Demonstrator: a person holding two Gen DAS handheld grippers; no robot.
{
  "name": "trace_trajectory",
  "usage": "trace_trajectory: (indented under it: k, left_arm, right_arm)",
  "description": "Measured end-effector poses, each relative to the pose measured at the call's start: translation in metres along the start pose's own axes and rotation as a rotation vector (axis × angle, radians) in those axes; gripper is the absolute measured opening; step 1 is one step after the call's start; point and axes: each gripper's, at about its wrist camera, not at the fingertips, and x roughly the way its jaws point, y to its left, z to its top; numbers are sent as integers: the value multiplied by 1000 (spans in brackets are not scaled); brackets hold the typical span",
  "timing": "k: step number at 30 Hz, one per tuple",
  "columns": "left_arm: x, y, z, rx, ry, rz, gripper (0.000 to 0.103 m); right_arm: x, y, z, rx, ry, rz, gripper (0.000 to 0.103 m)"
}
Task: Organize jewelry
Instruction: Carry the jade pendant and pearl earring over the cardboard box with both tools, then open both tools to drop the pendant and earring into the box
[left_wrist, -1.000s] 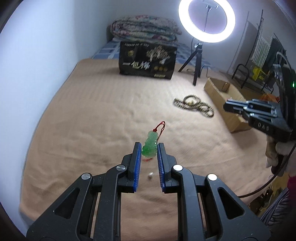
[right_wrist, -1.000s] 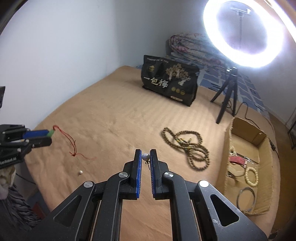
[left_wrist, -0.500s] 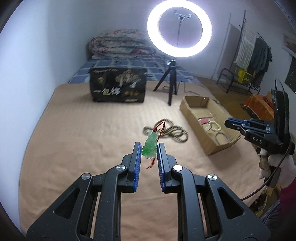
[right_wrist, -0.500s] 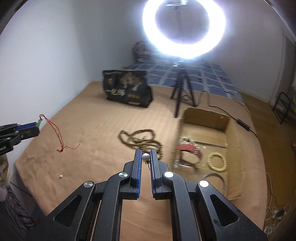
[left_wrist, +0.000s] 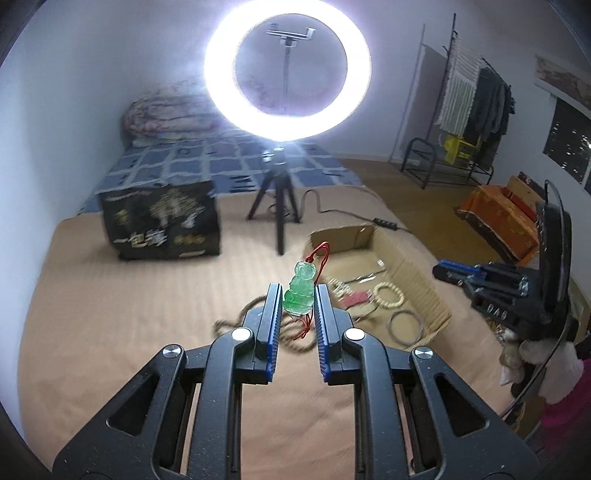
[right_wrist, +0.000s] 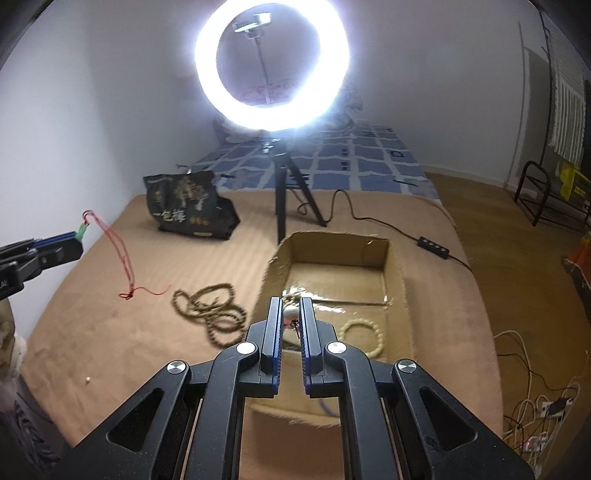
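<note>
Readable text sits on 2 things only. Black bag (right_wrist: 190, 206), left of the ring light (right_wrist: 272, 62) tripod: big pale Chinese chars "一包梅" across its front, w/ gold artwork above; smaller gold print below too tiny to read. Same bag in left wrist view (left_wrist: 162, 219) is blurred, chars only half legible. Right gripper (left_wrist: 448, 269), seen from left wrist view: white lettering on its black body, upside down, approx. "DAS". Left gripper (right_wrist: 74, 240) body shows letters cut off at frame edge, unreadable.

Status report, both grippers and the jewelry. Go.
Left gripper shut on jade pendant. Right gripper shut on pearl earring, over box. Nothing in the way.
</note>
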Motion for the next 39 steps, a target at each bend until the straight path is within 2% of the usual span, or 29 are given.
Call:
trace_trajectory:
  k: [7, 15, 25, 33, 34, 36, 37, 38, 39]
  left_arm:
    - [55, -18, 29, -6, 11, -39, 16]
    - [110, -33, 47, -1, 34, -55, 16]
    - [163, -46, 45, 26, 89, -41, 16]
    - [177, -49, 43, 42, 117, -22, 16]
    - [178, -49, 44, 44, 119, -16, 16]
    - [179, -51, 43, 54, 119, -6, 22]
    - [179, -51, 43, 57, 116, 1, 31]
    - [178, -52, 43, 61, 108, 6, 35]
    - [175, -53, 43, 67, 97, 10, 35]
  right_arm:
    - [20, -27, 12, 30, 1, -29, 7]
    - [54, -62, 23, 70, 18, -49, 7]
    - [89, -82, 22, 99, 52, -48, 7]
    - [97, -88, 17, 116, 66, -46, 7]
    - [97, -88, 17, 118, 67, -47, 8]
    - [97, -88, 16, 120, 73, -58, 24]
    - [97, -88, 16, 120, 74, -67, 45]
    - [96, -87, 16, 120, 70, -77, 56]
    - [94, -87, 16, 118, 58, -85, 56]
